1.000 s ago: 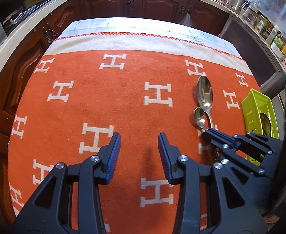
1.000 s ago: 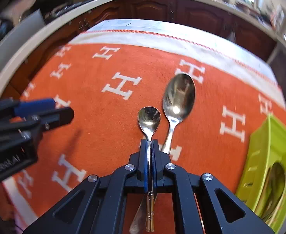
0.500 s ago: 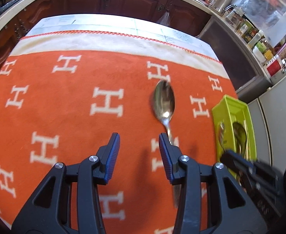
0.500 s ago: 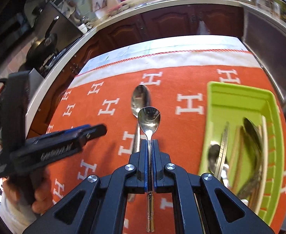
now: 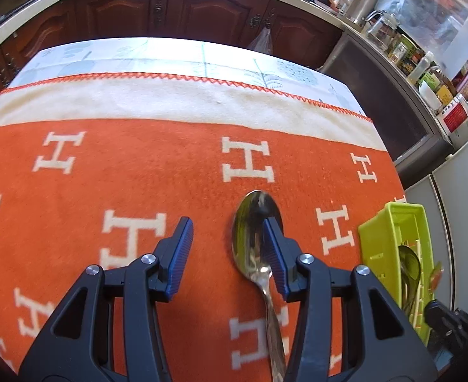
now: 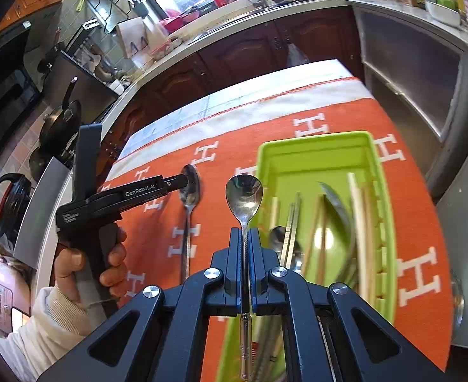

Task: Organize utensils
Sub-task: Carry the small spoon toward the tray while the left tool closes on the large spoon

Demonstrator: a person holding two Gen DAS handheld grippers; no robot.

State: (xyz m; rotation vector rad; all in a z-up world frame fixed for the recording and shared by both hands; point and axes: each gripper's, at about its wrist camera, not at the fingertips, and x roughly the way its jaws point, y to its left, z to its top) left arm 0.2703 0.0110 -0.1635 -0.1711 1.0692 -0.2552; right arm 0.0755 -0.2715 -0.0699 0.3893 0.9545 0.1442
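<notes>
My right gripper (image 6: 245, 232) is shut on the handle of a small steel spoon (image 6: 244, 191), held in the air over the left edge of the green utensil tray (image 6: 316, 141). The tray holds chopsticks, spoons and other cutlery. A large steel spoon (image 5: 251, 232) lies on the orange cloth; it also shows in the right wrist view (image 6: 189, 187). My left gripper (image 5: 227, 232) is open and empty just above the cloth, its right finger over the large spoon's bowl. The tray also shows in the left wrist view (image 5: 380, 245).
An orange cloth with white H marks (image 5: 138, 165) covers the table, with a cream border (image 5: 170, 102) at the far side. Dark wooden cabinets (image 5: 202, 9) and a cluttered counter (image 5: 425, 57) surround the table. The person's left hand (image 6: 74, 264) holds the left gripper's handle.
My right gripper lifted the small spoon off the cloth and carried it right, over the green tray. My left gripper moved right and forward to the large spoon.
</notes>
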